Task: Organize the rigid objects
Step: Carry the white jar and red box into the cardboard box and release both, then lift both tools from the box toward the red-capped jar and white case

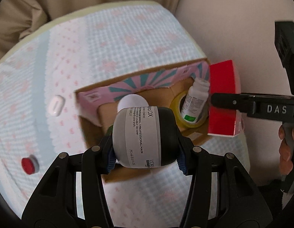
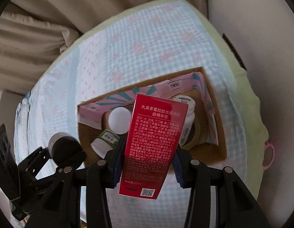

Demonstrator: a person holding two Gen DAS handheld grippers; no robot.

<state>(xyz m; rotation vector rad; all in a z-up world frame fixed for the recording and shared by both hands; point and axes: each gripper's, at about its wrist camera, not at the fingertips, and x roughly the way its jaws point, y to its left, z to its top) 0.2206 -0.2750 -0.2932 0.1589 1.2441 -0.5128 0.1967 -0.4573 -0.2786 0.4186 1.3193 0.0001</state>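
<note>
Both tongs point steeply down over an open cardboard box (image 1: 190,133) that sits on a bed (image 1: 112,38) with a blue checked cover. The left tongs (image 1: 147,160) are clamped on a grey jar with a black lid (image 1: 143,134), held on its side above the box's near edge. The right tongs (image 2: 147,169) are clamped on a red carton (image 2: 152,142), tilted over the box interior. Inside the box stand a white bottle (image 1: 195,99) in a tape roll (image 1: 179,112) and a white-capped container (image 2: 119,120)

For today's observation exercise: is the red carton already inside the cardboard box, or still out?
Out. The right tool holds the red carton above the cardboard box.
</note>
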